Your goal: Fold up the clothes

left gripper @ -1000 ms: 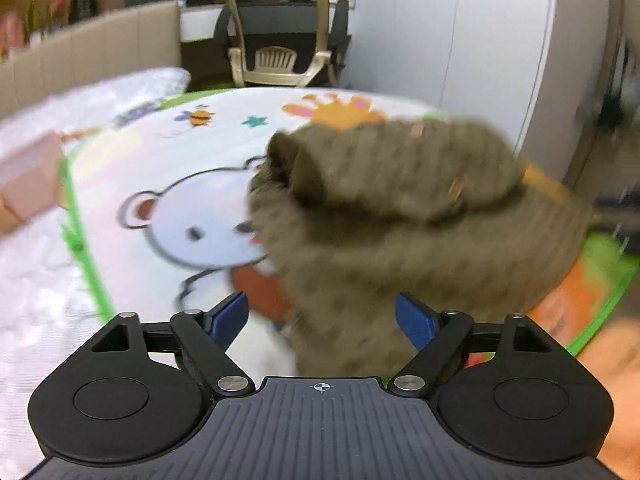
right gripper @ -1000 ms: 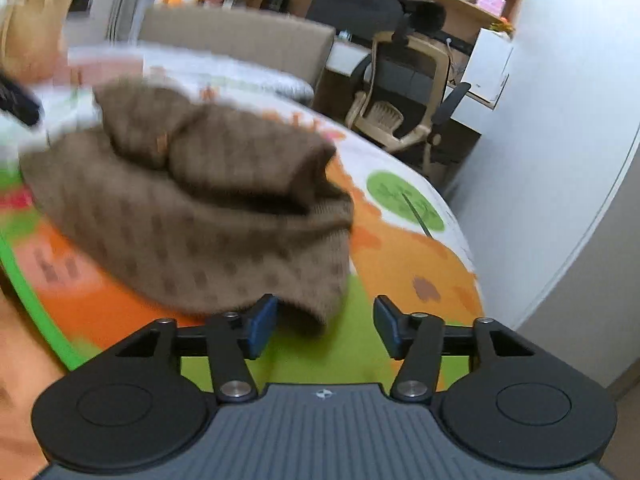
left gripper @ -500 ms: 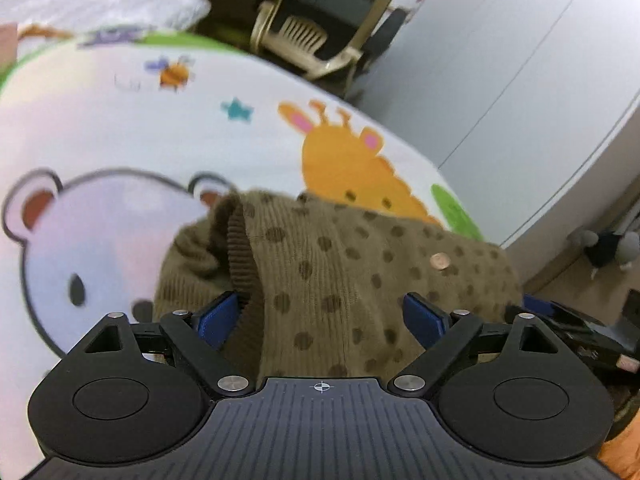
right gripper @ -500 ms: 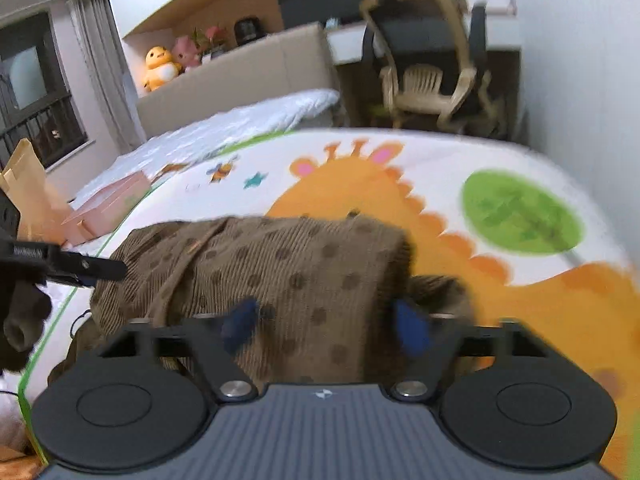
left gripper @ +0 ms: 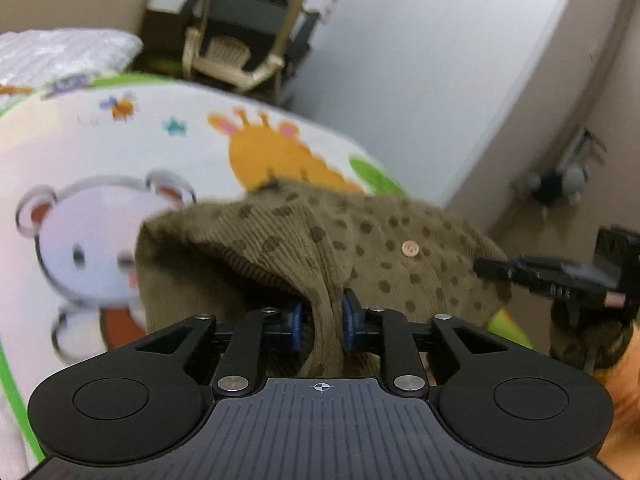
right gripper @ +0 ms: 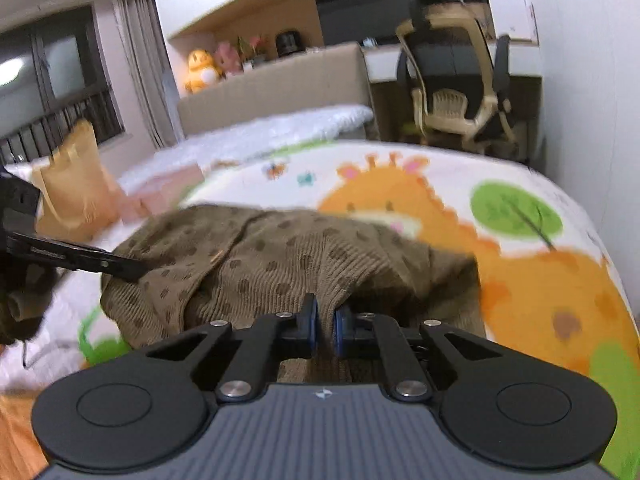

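Observation:
A brown dotted corduroy garment [left gripper: 360, 248] [right gripper: 288, 256] lies bunched on a cartoon play mat [left gripper: 120, 148] [right gripper: 540, 280]. It has a small copper button [left gripper: 409, 248]. My left gripper [left gripper: 322, 322] is shut on a fold at the garment's near edge, blue pads pinching the cloth. My right gripper [right gripper: 325, 326] is shut on another part of the near edge. Each gripper shows in the other's view: the right one [left gripper: 560, 276] at the garment's right side, the left one [right gripper: 76, 258] at its left side.
An office chair [left gripper: 244, 44] [right gripper: 456, 80] stands beyond the mat's far edge, beside a white wall [left gripper: 440, 60]. A beige headboard [right gripper: 276, 88], a white quilt [right gripper: 260, 136] and a tan paper bag [right gripper: 72, 188] lie to the left. Orange floor shows near the mat's front edge.
Both grippers went from open, hovering over the garment, to shut on its near edge. The garment has shifted and now lies stretched between them.

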`<action>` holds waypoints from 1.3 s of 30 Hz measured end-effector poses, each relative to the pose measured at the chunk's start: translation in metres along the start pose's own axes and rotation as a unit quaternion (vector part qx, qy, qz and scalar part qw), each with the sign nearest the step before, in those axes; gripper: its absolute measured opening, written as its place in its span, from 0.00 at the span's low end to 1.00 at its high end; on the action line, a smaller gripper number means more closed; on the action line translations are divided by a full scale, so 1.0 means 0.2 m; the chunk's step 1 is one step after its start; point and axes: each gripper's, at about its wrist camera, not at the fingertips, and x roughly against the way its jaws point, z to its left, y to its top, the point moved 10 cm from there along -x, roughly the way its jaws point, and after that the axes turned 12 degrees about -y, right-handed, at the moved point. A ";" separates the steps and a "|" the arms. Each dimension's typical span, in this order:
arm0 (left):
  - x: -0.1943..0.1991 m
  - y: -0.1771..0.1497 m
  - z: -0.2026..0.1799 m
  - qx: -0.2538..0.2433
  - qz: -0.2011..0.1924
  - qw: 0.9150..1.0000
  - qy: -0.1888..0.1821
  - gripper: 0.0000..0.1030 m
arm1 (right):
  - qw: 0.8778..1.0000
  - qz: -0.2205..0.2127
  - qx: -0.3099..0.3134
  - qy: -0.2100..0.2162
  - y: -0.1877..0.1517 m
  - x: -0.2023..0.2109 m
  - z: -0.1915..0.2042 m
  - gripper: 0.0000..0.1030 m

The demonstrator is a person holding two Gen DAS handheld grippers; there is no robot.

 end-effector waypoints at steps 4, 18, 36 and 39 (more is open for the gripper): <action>-0.01 -0.14 0.09 0.021 0.030 0.999 0.013 0.53 | 0.999 0.031 -0.007 -0.016 -0.13 -0.03 -0.04 0.28; -0.26 0.20 0.13 0.035 -0.044 0.998 -0.008 0.90 | 0.999 -0.011 0.002 0.032 0.15 -0.45 0.21 0.84; -0.42 0.17 0.26 0.031 -0.040 0.999 0.018 0.96 | 0.999 0.013 0.004 0.040 0.05 -0.60 0.26 1.00; -0.42 0.16 0.26 0.029 -0.046 0.998 0.013 0.98 | 0.999 0.009 0.008 0.035 0.05 -0.60 0.27 1.00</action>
